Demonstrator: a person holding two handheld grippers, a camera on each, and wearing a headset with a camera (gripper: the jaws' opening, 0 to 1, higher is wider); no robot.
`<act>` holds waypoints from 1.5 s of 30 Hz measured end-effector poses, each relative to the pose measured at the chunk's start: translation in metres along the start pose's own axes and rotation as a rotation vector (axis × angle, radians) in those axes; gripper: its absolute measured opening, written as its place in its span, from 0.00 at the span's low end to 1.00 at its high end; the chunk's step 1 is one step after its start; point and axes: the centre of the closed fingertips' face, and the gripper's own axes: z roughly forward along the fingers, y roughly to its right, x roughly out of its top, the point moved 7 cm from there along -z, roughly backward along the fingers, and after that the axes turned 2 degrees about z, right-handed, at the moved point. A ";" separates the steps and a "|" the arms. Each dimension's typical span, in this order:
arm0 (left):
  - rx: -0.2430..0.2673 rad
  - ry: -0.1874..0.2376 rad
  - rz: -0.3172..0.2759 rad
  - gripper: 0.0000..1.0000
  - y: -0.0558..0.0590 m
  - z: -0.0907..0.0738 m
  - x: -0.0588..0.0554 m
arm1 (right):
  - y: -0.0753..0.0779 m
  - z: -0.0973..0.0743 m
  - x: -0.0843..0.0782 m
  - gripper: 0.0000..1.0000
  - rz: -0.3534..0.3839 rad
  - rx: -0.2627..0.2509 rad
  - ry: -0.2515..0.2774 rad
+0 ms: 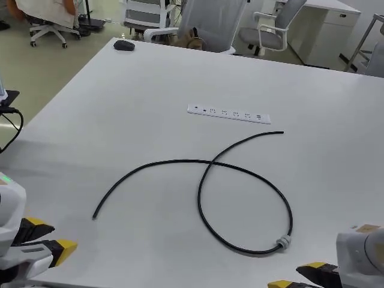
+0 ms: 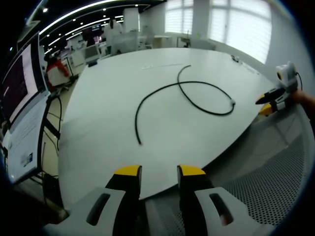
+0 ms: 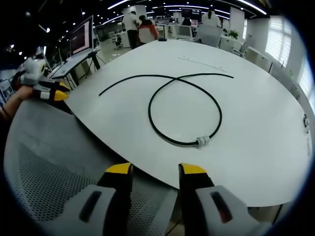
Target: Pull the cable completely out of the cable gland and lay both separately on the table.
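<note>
**Pale worktop in an open office: cable threaded through its gland, both claws empty**

A wide, pale worktop (image 1: 120, 108) stands in an open office, with office chairs (image 1: 210, 24) beyond its far edge and a dark mouse (image 1: 124, 45) near the far left corner. A white power strip (image 1: 228, 114) lies flat past the middle.

At the near left edge hangs the left claw (image 1: 58, 236), its yellow-tipped jaws parted by a clear gap and holding nothing. It sits just off the worktop's edge, well apart from the work.

To its right the black cable (image 1: 180, 161) begins: one free end lies nearest the left claw, and from there the cable arcs away and rightward, crosses over itself near the middle, and sweeps round in a broad loop. Its other end points toward the right, near the power strip.

The grey cable gland (image 1: 282, 242) sits on the loop's near right bend, with the cable running through it and both resting on the worktop.

At the near right is the right claw (image 1: 298, 275), jaws likewise apart and empty. The gland lies near it, ahead of its tips but not touching them.
</note>
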 end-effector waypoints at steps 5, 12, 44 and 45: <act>0.004 0.001 0.000 0.31 -0.001 0.000 0.000 | 0.000 0.000 0.000 0.39 -0.001 0.001 -0.001; 0.003 0.003 -0.001 0.30 -0.001 0.000 0.000 | -0.001 0.001 0.000 0.39 -0.002 0.002 -0.005; 0.007 0.006 0.008 0.30 -0.002 0.000 0.000 | 0.115 0.083 0.042 0.33 -0.804 0.129 -0.339; 0.008 0.005 0.007 0.30 -0.002 0.000 0.000 | 0.115 0.085 0.042 0.34 -0.819 0.129 -0.344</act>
